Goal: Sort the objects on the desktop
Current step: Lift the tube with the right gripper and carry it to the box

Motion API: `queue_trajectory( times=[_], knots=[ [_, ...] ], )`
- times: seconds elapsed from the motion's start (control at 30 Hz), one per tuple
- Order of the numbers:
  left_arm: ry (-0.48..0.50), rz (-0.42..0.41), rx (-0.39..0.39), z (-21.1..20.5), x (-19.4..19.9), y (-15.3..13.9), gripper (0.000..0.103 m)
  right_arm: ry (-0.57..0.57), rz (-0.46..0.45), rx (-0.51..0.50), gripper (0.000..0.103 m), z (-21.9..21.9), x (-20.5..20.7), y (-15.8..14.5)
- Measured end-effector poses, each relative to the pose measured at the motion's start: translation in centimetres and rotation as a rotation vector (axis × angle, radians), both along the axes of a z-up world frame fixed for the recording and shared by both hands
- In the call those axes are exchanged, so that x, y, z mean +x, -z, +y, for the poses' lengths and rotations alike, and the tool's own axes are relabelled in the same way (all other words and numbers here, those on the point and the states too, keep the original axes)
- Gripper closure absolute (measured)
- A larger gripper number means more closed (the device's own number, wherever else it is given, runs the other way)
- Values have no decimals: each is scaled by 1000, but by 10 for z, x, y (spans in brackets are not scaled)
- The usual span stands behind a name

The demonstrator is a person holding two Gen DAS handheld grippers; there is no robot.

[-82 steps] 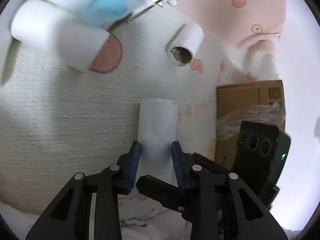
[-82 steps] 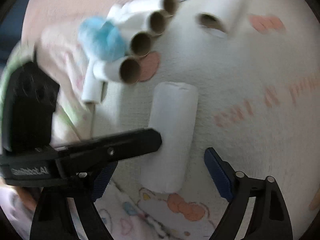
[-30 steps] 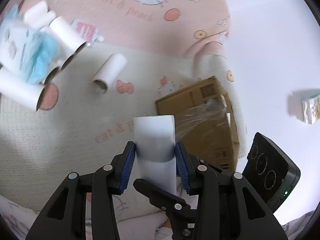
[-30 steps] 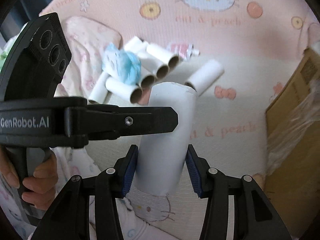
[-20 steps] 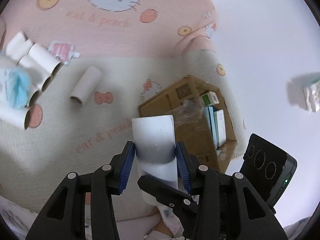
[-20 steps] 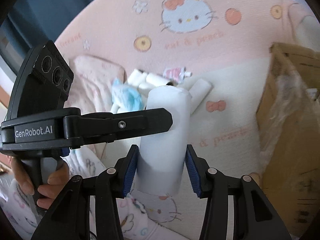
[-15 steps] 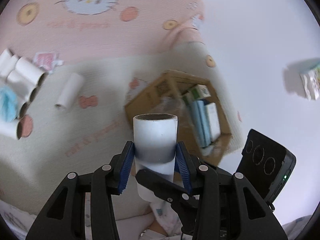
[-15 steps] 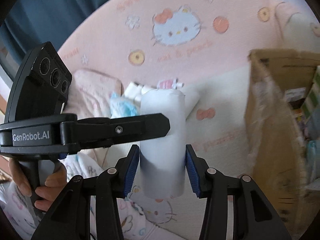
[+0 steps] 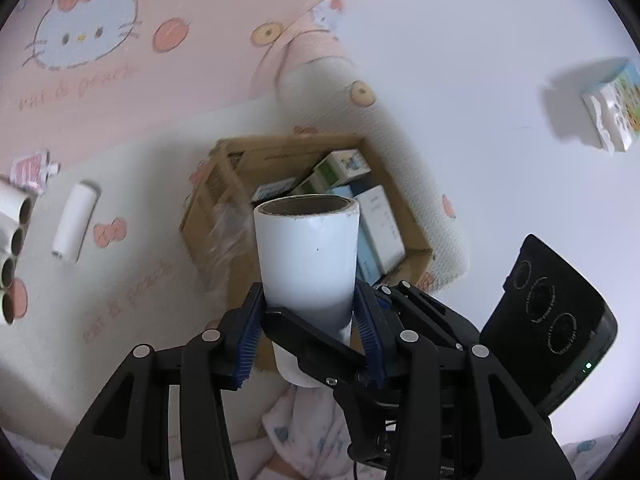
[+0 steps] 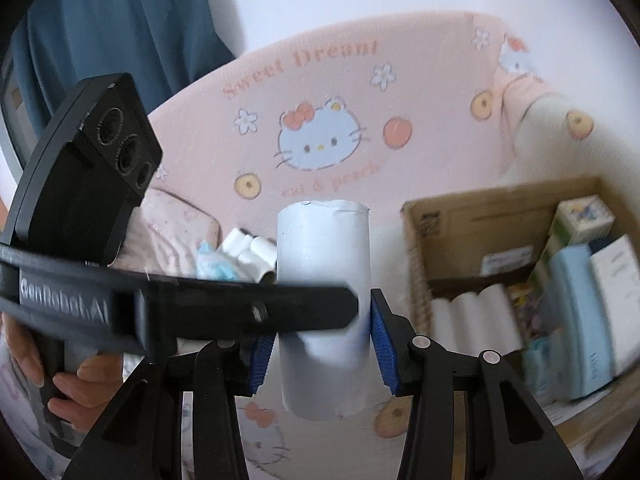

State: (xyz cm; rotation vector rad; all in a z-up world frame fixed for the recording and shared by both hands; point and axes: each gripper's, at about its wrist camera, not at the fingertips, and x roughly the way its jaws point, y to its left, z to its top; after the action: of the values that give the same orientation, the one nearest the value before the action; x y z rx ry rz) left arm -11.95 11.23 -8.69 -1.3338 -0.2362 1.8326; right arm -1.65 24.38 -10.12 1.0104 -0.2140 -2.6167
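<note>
Your left gripper (image 9: 308,322) and right gripper (image 10: 322,338) both clamp one white paper tube (image 9: 307,258), raised above the open cardboard box (image 9: 404,216). Smooth white outside, brown cardboard inside, the tube stands upright, its long axis vertical, open end pointing up.

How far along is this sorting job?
Done: white rolls and cartons sit in the cardboard box. In hand: left gripper and right gripper both clamp one white tube by the box. Left: a lone tube and a tube pile on the blanket.
</note>
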Motion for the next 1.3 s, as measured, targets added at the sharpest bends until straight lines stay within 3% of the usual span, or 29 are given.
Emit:
queue_trajectory(
  times=[0.47,0.67,0.87,1.3],
  knots=[
    [27,43,-19,40,-9,-18,56,29,22,45,61,35,-3,-18],
    [87,60,-37,69,-17,-22,56,45,7,62,57,58,-9,-22],
    [92,23,-82,98,-23,-6,56,53,6,151,53,77,-12,-20],
    [96,-86,-202,155,-29,36,56,39,-110,142,53,139,-27,2]
  ],
)
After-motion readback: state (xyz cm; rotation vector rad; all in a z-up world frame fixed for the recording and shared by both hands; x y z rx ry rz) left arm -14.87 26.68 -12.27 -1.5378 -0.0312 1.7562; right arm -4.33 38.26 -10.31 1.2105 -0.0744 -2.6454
